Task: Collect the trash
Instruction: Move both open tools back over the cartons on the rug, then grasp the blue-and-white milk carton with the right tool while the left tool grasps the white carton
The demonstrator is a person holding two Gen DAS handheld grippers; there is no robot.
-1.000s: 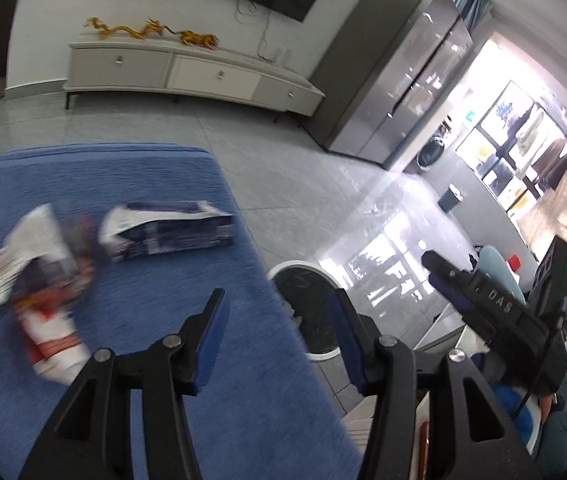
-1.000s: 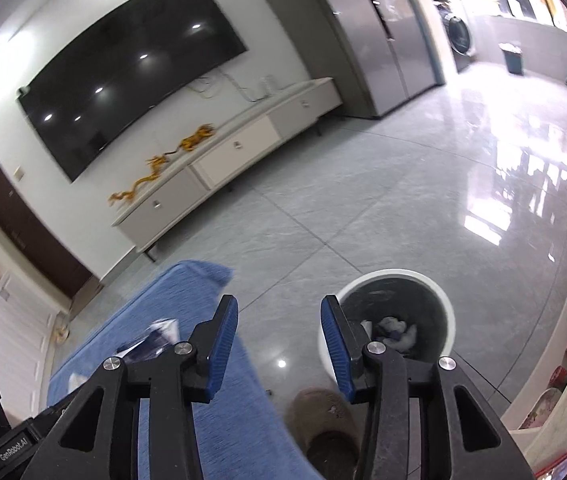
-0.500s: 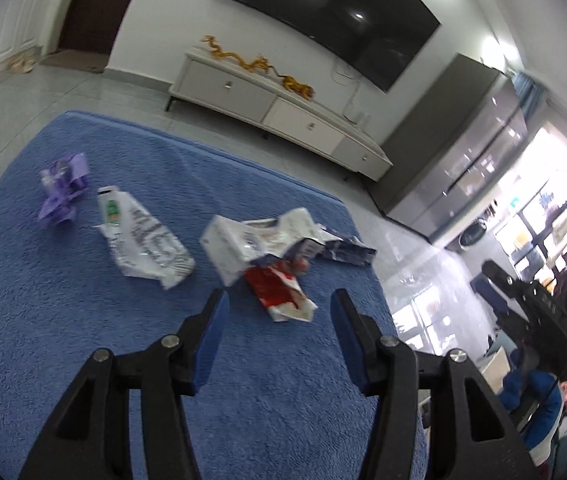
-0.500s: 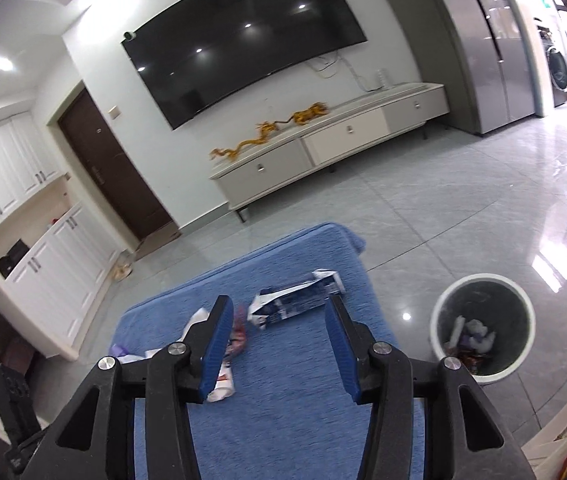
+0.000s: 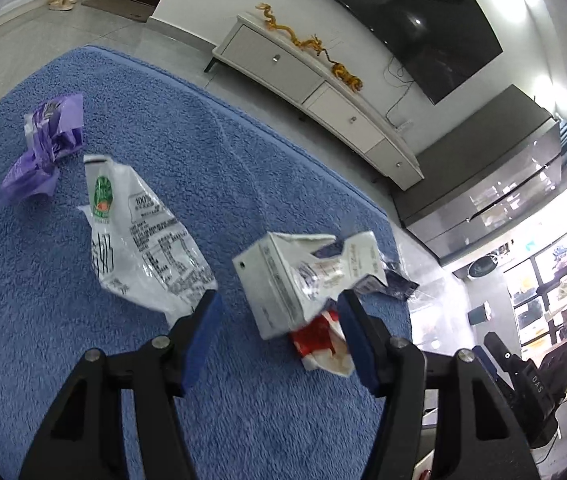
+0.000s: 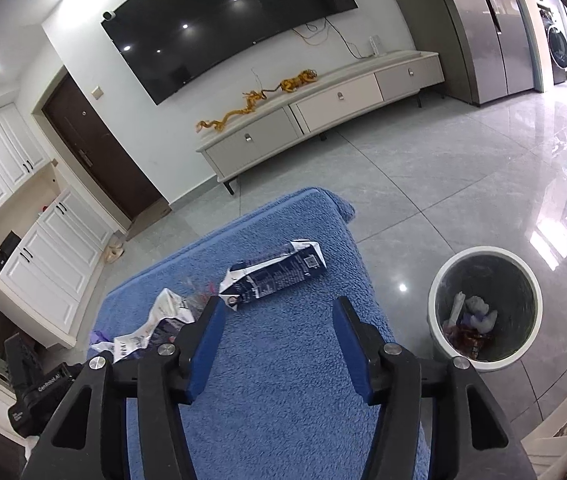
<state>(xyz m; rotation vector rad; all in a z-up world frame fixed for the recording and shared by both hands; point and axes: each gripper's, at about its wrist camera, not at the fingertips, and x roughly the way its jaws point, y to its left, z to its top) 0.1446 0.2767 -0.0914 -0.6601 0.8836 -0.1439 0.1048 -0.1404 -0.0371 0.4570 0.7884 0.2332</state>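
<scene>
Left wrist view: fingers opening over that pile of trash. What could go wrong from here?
1. The white carton lies on the red wrapper, between the left gripper fingers; a grab may lift one and drag the other.
2. The dark blue carton lies near the blue cloth edge, right gripper opening; a nudge could tip it onto the floor, short of the bin.

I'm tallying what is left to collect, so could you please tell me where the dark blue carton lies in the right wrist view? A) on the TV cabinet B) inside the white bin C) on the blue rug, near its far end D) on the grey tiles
C: the dark blue carton lies crumpled on the blue rug near its far end, apart from the white bin on the tiles.
</scene>
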